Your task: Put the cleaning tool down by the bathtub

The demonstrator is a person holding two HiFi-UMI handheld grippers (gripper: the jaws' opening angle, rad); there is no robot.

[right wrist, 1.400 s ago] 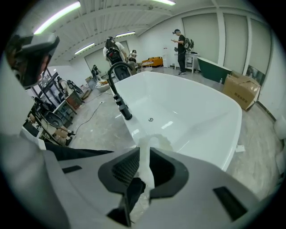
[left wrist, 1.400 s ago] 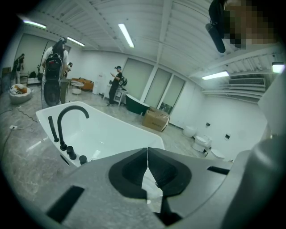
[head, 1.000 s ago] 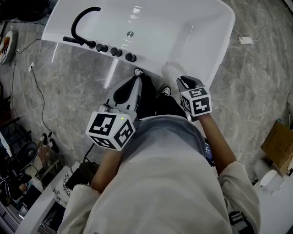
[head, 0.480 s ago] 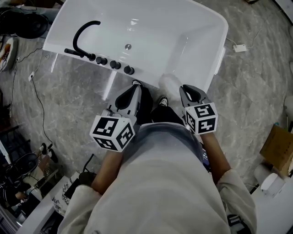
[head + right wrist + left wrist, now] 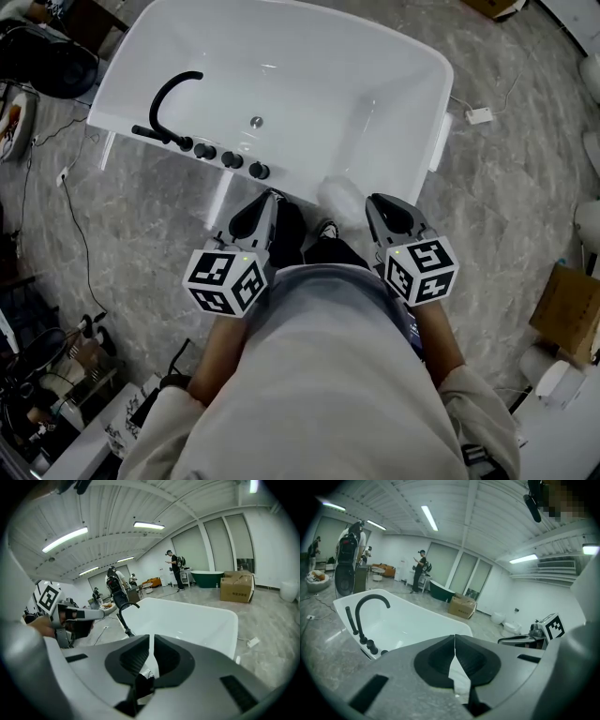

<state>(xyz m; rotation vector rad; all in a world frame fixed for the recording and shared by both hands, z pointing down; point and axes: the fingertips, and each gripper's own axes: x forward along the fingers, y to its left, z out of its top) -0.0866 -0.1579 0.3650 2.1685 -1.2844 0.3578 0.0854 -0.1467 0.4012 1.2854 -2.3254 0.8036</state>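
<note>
The white bathtub (image 5: 412, 56) with its black faucet (image 5: 171, 92) fills the top of the head view. A pale, blurred white thing (image 5: 337, 199), apparently the cleaning tool, rests against the tub's near wall between my two grippers. My right gripper (image 5: 380, 202) hovers just right of it; its jaws are closing, a thin slit remains and nothing is between them (image 5: 151, 639). My left gripper (image 5: 265, 199) is held left of it, jaw tips touching and empty (image 5: 454, 637). Both point at the tub (image 5: 197, 620).
Black knobs (image 5: 230, 159) line the tub's deck. The person's shoes (image 5: 323, 230) stand at the tub wall. Cables (image 5: 80, 197) run over the marble floor at left; a white adapter (image 5: 480, 115) and a cardboard box (image 5: 572, 300) lie at right. People stand far off.
Both grippers have drawn back from the tub wall toward the person, and the tub has slid up in the head view. The pale thing stays by the tub, apart from the right gripper.
</note>
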